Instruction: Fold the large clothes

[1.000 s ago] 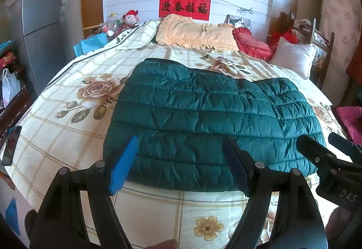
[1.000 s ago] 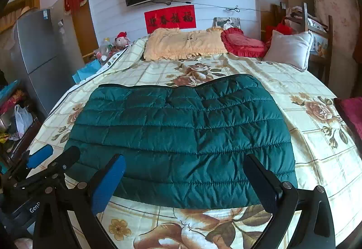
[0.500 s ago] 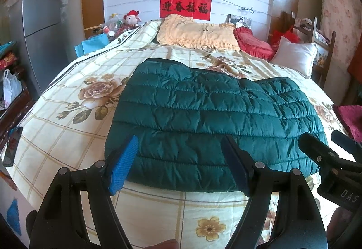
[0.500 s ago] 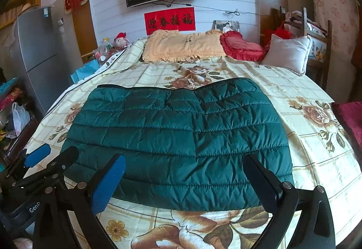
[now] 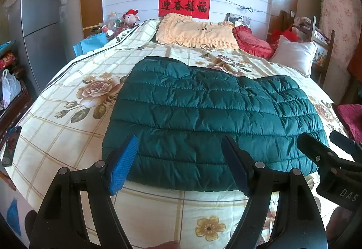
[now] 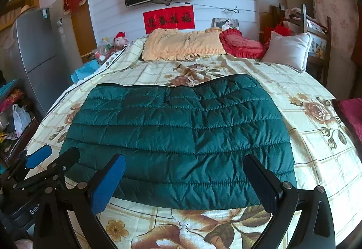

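Observation:
A dark green quilted down jacket (image 5: 210, 117) lies folded flat on the floral bedspread (image 5: 67, 113), its near edge close to the foot of the bed. It also shows in the right wrist view (image 6: 181, 135). My left gripper (image 5: 181, 165) is open and empty, held just short of the jacket's near edge, left of centre. My right gripper (image 6: 187, 181) is open and empty, over the near edge towards the right. Each gripper shows in the other's view: the right gripper (image 5: 334, 158) and the left gripper (image 6: 52, 158).
Pillows lie at the head of the bed: a yellow one (image 5: 196, 31), a red one (image 5: 251, 41), a white one (image 5: 294, 54). A grey fridge (image 5: 40, 29) stands left. A wooden chair (image 5: 321, 45) stands right. A phone (image 5: 11, 144) lies at the bed's left edge.
Both grippers have drawn back slightly and risen, so the jacket sits a little farther off in view. The jacket has not moved. Both grippers stay open.

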Available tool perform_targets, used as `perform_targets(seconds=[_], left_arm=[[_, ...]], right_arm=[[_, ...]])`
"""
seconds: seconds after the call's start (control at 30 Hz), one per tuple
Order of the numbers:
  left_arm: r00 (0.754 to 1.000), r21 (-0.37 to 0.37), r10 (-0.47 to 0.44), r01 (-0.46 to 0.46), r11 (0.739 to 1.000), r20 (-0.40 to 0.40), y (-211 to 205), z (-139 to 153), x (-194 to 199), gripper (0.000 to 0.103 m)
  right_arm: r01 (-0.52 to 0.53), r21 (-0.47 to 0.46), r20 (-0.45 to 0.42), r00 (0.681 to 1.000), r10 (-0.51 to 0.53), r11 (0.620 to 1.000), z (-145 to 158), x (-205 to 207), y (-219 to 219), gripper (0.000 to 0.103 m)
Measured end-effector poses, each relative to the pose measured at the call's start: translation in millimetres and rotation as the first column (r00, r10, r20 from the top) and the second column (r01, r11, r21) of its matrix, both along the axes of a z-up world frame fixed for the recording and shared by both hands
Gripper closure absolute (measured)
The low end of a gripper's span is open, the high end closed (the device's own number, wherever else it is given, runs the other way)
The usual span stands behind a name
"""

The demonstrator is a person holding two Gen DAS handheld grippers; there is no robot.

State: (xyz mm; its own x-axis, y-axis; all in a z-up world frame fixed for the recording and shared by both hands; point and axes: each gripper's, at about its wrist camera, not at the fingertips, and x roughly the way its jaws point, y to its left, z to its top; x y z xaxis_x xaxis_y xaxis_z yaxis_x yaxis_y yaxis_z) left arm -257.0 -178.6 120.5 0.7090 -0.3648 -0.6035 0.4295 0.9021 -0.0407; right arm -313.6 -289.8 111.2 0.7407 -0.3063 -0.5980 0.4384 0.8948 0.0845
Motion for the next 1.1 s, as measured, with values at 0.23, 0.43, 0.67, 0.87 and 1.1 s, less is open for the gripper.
perform_targets(seconds=[0.23, 0.43, 0.67, 0.87, 1.1], left_arm=[[1.000, -0.004, 0.003, -0.003, 1.000, 0.004, 0.1, -0.6, 0.2, 0.026], [1.000, -0.005, 0.002, -0.002, 1.000, 0.005, 0.4, -0.7, 0.5, 0.026], [1.000, -0.006, -0.001, 0.001, 1.000, 0.008, -0.1, 0.1, -0.4, 0.026], [1.000, -0.011, -0.009, 0.009, 1.000, 0.013, -0.7, 1.9, -0.3, 0.026], [0.998, -0.007, -0.026, 0.026, 1.000, 0.055, -1.2, 1.9, -3.2, 0.026]], right_arm=[[-0.004, 0.004, -0.005, 1.000, 0.004, 1.000, -1.4, 0.3, 1.7, 0.000], [-0.004, 0.004, -0.006, 1.000, 0.004, 1.000, -1.4, 0.7, 1.6, 0.000], [-0.004, 0.005, -0.006, 1.000, 0.005, 1.000, -1.5, 0.6, 1.4, 0.000], [-0.006, 0.010, -0.008, 1.000, 0.006, 1.000, -1.9, 0.9, 1.6, 0.000], [-0.010, 0.013, -0.015, 1.000, 0.010, 1.000, -3.0, 3.1, 4.0, 0.000]])
